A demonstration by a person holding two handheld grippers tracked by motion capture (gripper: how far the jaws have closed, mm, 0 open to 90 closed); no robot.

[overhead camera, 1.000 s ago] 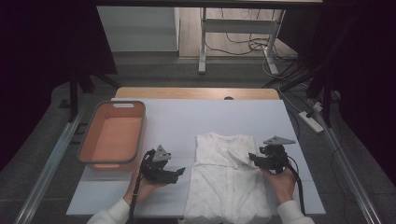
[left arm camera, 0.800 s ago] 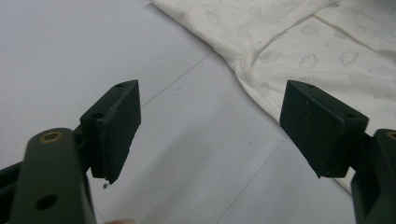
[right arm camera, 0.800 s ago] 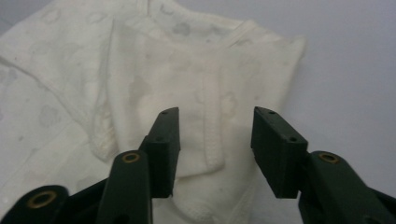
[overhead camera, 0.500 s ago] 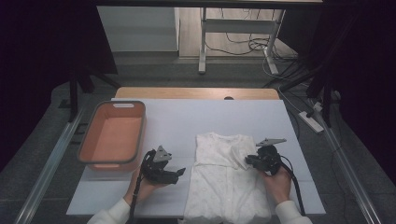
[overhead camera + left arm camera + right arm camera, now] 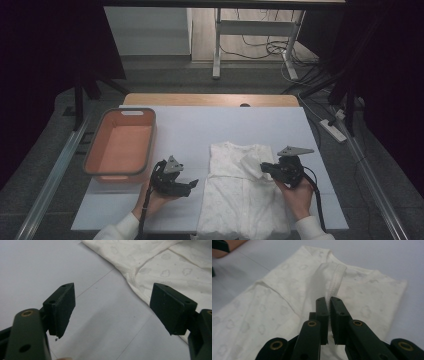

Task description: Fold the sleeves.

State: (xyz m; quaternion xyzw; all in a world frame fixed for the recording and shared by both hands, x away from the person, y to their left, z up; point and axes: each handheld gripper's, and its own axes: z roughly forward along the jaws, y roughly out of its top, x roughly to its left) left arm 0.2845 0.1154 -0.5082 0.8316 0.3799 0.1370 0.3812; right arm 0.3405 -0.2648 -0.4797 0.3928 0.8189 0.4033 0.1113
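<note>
Left gripper [image 5: 192, 184] lies low in its hand, jaws spread wide; right gripper [image 5: 263, 169] is raised, jaws pinched nearly together, fingertips pointing leftward

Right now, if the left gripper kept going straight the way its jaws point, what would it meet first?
Probably the left edge of the white garment. The left gripper is open, low over the table, jaws aimed at the hem with bare surface between. How far ahead is unclear.
</note>
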